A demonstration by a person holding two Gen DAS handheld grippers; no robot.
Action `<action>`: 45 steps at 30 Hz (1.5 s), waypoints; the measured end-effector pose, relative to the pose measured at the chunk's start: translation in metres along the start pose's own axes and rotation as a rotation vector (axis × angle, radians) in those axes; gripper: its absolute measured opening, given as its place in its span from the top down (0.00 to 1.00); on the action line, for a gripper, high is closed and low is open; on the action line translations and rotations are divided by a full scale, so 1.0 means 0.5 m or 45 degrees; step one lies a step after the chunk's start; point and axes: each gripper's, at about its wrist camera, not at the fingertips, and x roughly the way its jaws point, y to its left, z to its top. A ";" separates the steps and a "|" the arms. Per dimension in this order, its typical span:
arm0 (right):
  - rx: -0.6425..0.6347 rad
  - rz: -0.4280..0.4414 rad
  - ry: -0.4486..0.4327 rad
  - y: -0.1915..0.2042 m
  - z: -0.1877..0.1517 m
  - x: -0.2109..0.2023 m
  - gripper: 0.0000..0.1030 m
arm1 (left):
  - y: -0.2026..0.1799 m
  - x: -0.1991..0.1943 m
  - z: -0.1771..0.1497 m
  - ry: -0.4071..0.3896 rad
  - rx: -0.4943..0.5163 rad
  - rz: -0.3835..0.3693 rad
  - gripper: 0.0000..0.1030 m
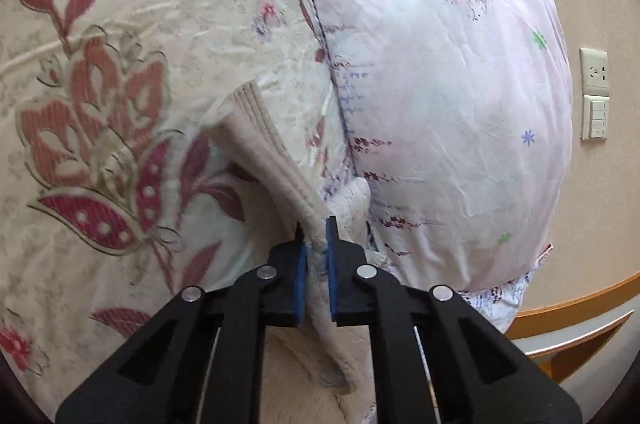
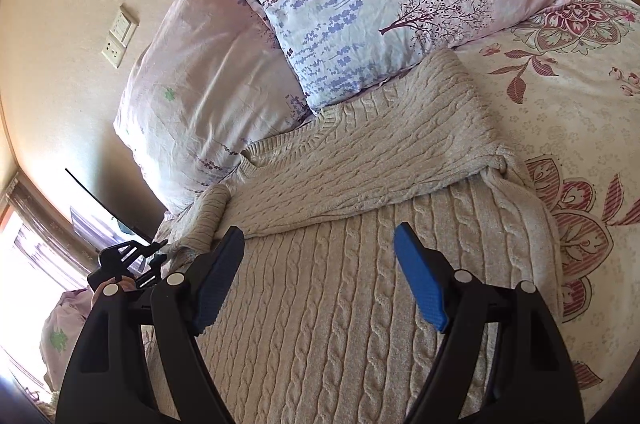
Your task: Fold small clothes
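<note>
A cream cable-knit sweater (image 2: 360,264) lies spread flat on the floral bedspread (image 2: 580,111) of a bed, its upper edge just below two lilac printed pillows (image 2: 360,3). One sleeve is folded across the body, running slantwise from the neckline to the sweater's right-hand edge in the right wrist view. The knit shows thick rope cables down the body and ribbing at the neck and cuff.

The left tongs (image 1: 318,236) are closed tight on a ribbed sleeve (image 1: 272,159) of the sweater, blue pads pressing the fabric on both sides; the cuff stretches away from them over the bedspread towards a pale pink pillow (image 1: 460,95). The right tongs (image 2: 320,272) stand wide apart above the sweater's body, with nothing between the blue pads.

The sweater's hem is cut off at the lower edge of the right wrist view, behind the tongs' black arms. In that view the left tongs (image 2: 154,258) are small and dark near the bright window (image 2: 36,264), and their grip is hard to make out there. A wall socket plate (image 1: 595,71) sits beyond the pillow.
</note>
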 end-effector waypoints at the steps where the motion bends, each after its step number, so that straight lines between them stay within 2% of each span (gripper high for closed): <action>1: 0.000 0.000 -0.005 -0.001 0.002 -0.003 0.24 | -0.020 0.006 -0.010 0.014 0.039 -0.044 0.93; 3: 0.005 0.002 -0.018 -0.005 0.005 -0.010 0.24 | -0.078 0.022 -0.044 0.052 0.156 -0.137 0.93; 6: 0.011 0.001 -0.050 -0.010 0.013 -0.026 0.24 | -0.170 0.059 -0.123 0.167 0.330 -0.279 0.93; 9: 0.017 -0.015 -0.086 -0.021 0.019 -0.045 0.24 | -0.259 0.120 -0.239 0.319 0.536 -0.368 0.93; 10: 0.023 -0.024 -0.096 -0.027 0.022 -0.050 0.24 | -0.283 0.146 -0.281 0.406 0.603 -0.395 0.92; 12: 0.047 -0.043 -0.108 -0.040 0.027 -0.057 0.24 | -0.311 0.194 -0.362 0.584 0.750 -0.364 0.78; 13: 0.061 -0.046 -0.107 -0.046 0.031 -0.059 0.24 | -0.318 0.211 -0.396 0.662 0.818 -0.332 0.53; 14: 0.074 -0.044 -0.104 -0.051 0.035 -0.061 0.24 | -0.318 0.216 -0.420 0.697 0.867 -0.304 0.41; 16: 0.091 -0.039 -0.099 -0.057 0.046 -0.066 0.24 | -0.314 0.206 -0.436 0.711 0.946 -0.298 0.36; 17: 0.097 -0.035 -0.095 -0.058 0.054 -0.067 0.24 | -0.313 0.195 -0.431 0.714 0.989 -0.300 0.35; 19: 0.120 -0.009 -0.069 -0.062 0.075 -0.062 0.24 | -0.304 0.162 -0.402 0.657 1.078 -0.241 0.34; 20: 0.136 0.007 -0.041 -0.064 0.086 -0.053 0.26 | -0.292 0.142 -0.379 0.607 1.127 -0.189 0.34; 21: 0.156 0.024 -0.005 -0.065 0.097 -0.041 0.33 | -0.282 0.122 -0.351 0.539 1.179 -0.127 0.34; 22: 0.174 0.037 0.035 -0.067 0.109 -0.024 0.36 | -0.272 0.105 -0.322 0.462 1.226 -0.057 0.34; 24: 0.187 0.010 0.108 -0.069 0.124 0.010 0.38 | -0.247 0.074 -0.261 0.301 1.299 0.107 0.35; 25: 0.187 -0.017 0.132 -0.072 0.130 0.027 0.40 | -0.234 0.066 -0.231 0.235 1.313 0.185 0.35; 27: 0.180 -0.080 0.178 -0.078 0.137 0.062 0.44 | -0.202 0.055 -0.177 0.174 1.293 0.314 0.35; 30: 0.164 -0.138 0.244 -0.084 0.132 0.105 0.49 | -0.154 0.059 -0.121 0.196 1.225 0.431 0.35; 33: 0.145 -0.197 0.270 -0.088 0.121 0.128 0.57 | -0.112 0.061 -0.091 0.246 1.176 0.485 0.38; 37: 0.117 -0.208 0.265 -0.081 0.114 0.130 0.71 | -0.085 0.080 -0.092 0.318 1.158 0.478 0.49; 38: 0.105 -0.216 0.264 -0.080 0.114 0.131 0.74 | -0.086 0.081 -0.096 0.302 1.177 0.480 0.50; 39: 0.088 -0.220 0.266 -0.076 0.113 0.133 0.83 | -0.089 0.085 -0.102 0.300 1.194 0.483 0.52; 41: 0.051 -0.226 0.272 -0.066 0.116 0.141 0.88 | -0.087 0.090 -0.105 0.310 1.191 0.469 0.62; 43: -0.040 -0.241 0.213 -0.039 0.126 0.134 0.91 | -0.086 0.091 -0.104 0.300 1.183 0.468 0.63; 45: -0.177 -0.216 0.059 0.011 0.140 0.104 0.91 | -0.084 0.090 -0.103 0.293 1.181 0.469 0.65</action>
